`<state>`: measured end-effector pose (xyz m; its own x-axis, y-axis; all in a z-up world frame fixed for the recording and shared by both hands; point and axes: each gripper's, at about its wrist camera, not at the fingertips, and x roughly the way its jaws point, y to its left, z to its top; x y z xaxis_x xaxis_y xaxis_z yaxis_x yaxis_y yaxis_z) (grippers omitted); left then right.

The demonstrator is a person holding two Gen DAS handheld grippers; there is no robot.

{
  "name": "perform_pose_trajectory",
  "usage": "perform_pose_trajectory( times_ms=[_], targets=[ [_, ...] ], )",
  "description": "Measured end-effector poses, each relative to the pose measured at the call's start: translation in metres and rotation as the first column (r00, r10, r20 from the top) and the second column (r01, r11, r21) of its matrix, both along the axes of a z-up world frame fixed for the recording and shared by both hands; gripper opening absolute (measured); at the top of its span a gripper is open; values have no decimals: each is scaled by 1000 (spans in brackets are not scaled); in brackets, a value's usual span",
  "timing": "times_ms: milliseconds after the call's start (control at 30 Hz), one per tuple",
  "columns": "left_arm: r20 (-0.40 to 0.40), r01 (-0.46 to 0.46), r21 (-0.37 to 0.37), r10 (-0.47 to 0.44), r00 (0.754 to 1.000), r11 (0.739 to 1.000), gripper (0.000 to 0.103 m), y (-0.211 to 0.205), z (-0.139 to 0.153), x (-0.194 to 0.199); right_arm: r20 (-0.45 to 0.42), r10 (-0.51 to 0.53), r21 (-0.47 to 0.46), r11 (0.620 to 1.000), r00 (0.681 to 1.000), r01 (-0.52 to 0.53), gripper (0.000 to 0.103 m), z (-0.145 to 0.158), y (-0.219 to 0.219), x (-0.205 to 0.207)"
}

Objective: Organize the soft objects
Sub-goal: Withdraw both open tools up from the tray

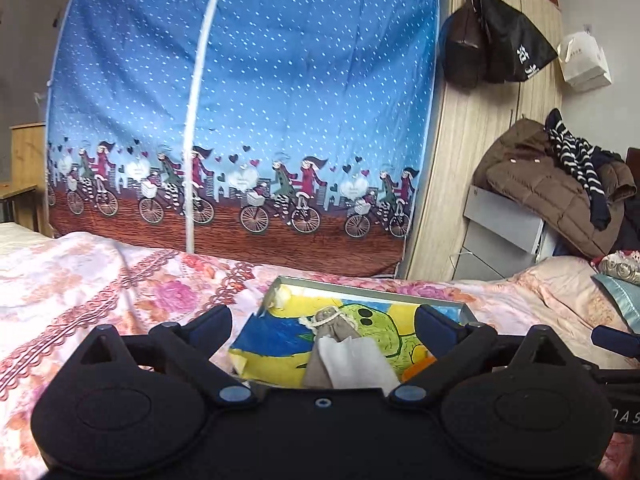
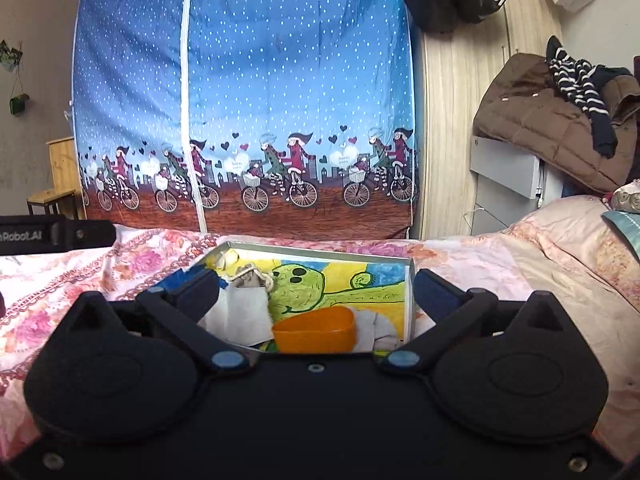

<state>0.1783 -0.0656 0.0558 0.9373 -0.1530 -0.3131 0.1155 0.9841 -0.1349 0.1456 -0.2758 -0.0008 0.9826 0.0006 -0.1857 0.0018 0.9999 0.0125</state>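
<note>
A shallow box point(image 1: 372, 289) with a painted yellow, blue and green bottom lies on the flowered bed; it also shows in the right wrist view point(image 2: 409, 292). In it lie a grey drawstring pouch point(image 1: 330, 320), a white cloth point(image 1: 360, 360) and an orange cup point(image 2: 316, 330). The pouch point(image 2: 250, 276) and the white cloth point(image 2: 240, 312) also show in the right wrist view. My left gripper point(image 1: 323, 322) is open and empty, just in front of the box. My right gripper point(image 2: 316, 290) is open and empty, above the box's near end.
The flowered bedspread point(image 1: 100, 280) covers the bed. A blue fabric wardrobe point(image 1: 248, 112) with bicycle print stands behind it. A wooden cupboard point(image 1: 472, 140) with hanging bags is to the right. Brown coats point(image 1: 552, 188) are piled on grey drawers. Pillows point(image 2: 624, 216) lie at far right.
</note>
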Motion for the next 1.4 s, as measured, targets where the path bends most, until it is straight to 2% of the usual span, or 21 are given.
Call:
perform_pose_trajectory(
  times_ms=[100,233,500,667,867,1067,1233,1400],
  targets=[
    [16,-11,-7,11,1000,1000,100,12,5,-29,51,-7,-10,1000,999,8,103,1,4,-18],
    [51,-24,18,23,998,1000,102,25,9,-67,92,-23,13,1000,995,22,103,-2,12,-44],
    [36,-33,11,32,999,999,102,42,1,-126,85,-52,61,997,995,47,103,-16,28,-89],
    [26,-5,42,4,1000,999,102,45,-9,-152,67,-61,38,998,996,58,103,-18,40,-109],
    [5,5,43,-5,1000,999,102,50,-13,-172,16,-80,34,996,997,79,103,-22,52,-129],
    [-40,-6,39,8,999,999,102,56,-32,-184,-27,-85,28,996,996,86,103,-27,57,-133],
    [-54,-1,65,4,999,998,102,61,-42,-181,-70,-83,26,996,994,85,103,-30,60,-134],
    [-122,-14,46,19,992,999,102,65,-54,-170,-118,-74,10,997,990,76,103,-37,65,-129]
  ],
)
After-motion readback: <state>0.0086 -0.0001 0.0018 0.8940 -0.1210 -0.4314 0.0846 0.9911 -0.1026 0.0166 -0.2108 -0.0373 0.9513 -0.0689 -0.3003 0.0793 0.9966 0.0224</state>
